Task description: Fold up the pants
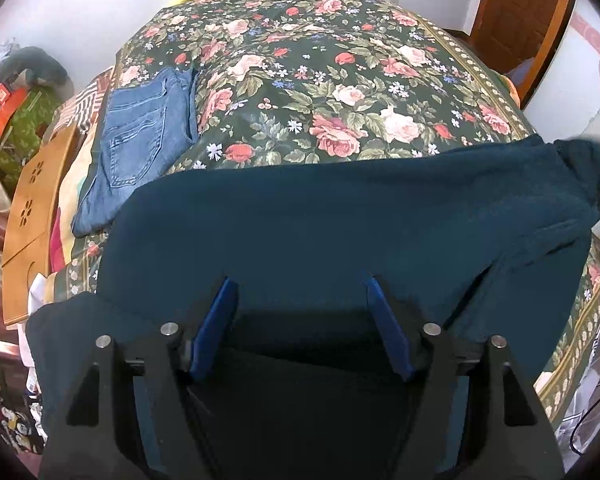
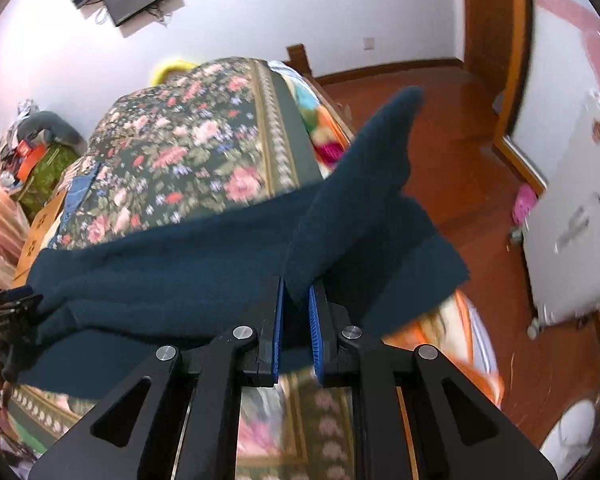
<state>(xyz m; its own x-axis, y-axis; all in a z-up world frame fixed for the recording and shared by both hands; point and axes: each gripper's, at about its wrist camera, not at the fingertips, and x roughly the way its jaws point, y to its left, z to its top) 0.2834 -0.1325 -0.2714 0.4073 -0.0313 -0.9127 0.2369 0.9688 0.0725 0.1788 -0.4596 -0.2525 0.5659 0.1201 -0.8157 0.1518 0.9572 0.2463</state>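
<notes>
Dark teal pants [image 1: 340,216]: spread across lower frame on floral bedspread [image 1: 320,80]. Left claw [image 1: 300,292]: jaws apart above the fabric. Right claw [image 2: 298,292]: clamped on a raised pant fold. Folded jeans [image 1: 140,136]: upper left.

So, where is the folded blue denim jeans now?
In the left wrist view the folded blue denim jeans lie at the left edge of the floral bedspread, beyond the dark teal pants and beside a wooden board.
</notes>
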